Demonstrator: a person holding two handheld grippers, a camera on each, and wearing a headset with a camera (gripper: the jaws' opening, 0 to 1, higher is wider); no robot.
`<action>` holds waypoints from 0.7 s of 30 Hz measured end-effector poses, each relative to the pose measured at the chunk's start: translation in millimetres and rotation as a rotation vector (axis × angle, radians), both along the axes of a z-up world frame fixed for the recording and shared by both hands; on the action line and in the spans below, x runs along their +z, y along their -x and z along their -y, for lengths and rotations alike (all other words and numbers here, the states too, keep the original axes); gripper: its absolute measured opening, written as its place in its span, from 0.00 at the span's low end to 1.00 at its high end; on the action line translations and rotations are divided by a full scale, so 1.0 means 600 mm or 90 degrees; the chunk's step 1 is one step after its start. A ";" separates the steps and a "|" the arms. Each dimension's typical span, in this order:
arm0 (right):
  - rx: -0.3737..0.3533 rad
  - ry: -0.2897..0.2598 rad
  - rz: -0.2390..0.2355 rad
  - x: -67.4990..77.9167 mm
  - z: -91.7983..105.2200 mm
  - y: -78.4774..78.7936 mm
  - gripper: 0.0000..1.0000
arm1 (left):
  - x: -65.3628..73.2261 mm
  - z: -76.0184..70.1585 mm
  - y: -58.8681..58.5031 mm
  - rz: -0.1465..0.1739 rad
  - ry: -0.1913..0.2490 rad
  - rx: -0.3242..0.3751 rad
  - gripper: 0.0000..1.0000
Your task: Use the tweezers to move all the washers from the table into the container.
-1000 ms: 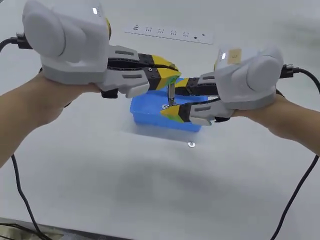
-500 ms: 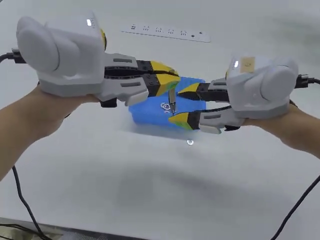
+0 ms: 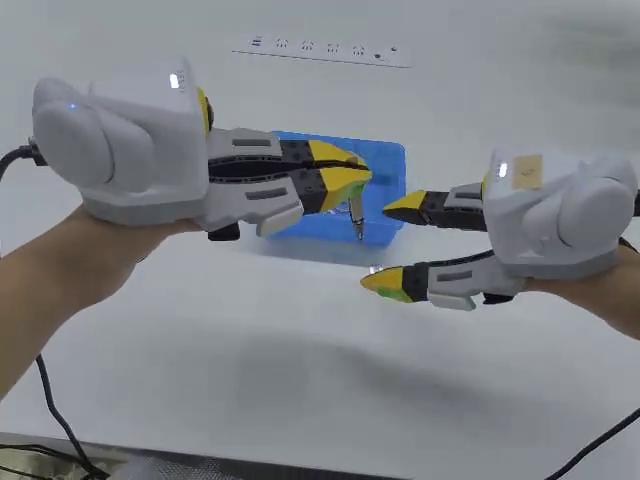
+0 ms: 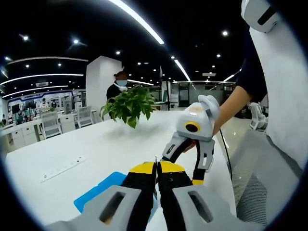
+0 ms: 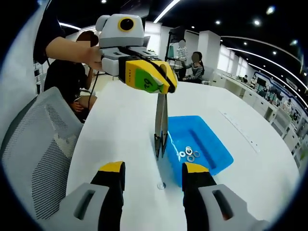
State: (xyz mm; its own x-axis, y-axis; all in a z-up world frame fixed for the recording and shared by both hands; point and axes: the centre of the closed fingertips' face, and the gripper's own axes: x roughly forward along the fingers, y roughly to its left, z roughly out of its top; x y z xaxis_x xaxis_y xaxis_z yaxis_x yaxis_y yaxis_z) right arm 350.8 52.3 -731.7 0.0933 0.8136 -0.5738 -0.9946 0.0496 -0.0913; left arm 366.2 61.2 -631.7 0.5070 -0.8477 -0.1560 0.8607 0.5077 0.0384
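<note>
L gripper (image 3: 352, 183) jaws clamped on tweezers (image 3: 357, 218), tips hanging over container (image 3: 388, 165) front edge. One washer (image 3: 372, 270) lies just in front of container. R gripper (image 3: 378, 245) jaws apart, empty, near that washer. Risk: tweezers twist in the clamp and flick it away.

Hanging tips-down, slim metal tweezers (image 5: 160, 120) sit right at the edge of the shallow blue plastic container (image 5: 208, 138); small silver washers (image 5: 188, 154) clustered inside, one lone washer (image 5: 161, 185) on the white table (image 5: 130, 144) just outside
</note>
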 end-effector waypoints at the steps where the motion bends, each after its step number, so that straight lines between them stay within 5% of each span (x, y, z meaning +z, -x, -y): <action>1: -0.002 0.004 -0.002 -0.006 0.007 0.004 0.50 | -0.002 0.003 0.002 0.000 0.004 -0.002 0.05; 13: -0.066 0.000 -0.026 -0.034 0.052 0.001 0.65 | -0.028 0.039 0.007 0.003 0.023 -0.037 0.05; 21: -0.111 -0.025 -0.059 -0.050 0.067 0.004 0.80 | -0.059 0.047 0.006 0.000 -0.015 -0.051 0.05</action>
State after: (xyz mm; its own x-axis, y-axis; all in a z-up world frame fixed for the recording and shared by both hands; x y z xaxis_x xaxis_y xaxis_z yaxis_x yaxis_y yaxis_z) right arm 348.7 12.4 -761.8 0.1828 0.8115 -0.5550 -0.9747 0.2235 0.0058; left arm 362.5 33.3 -666.9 0.4375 -0.8818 -0.1762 0.8986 0.4358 0.0500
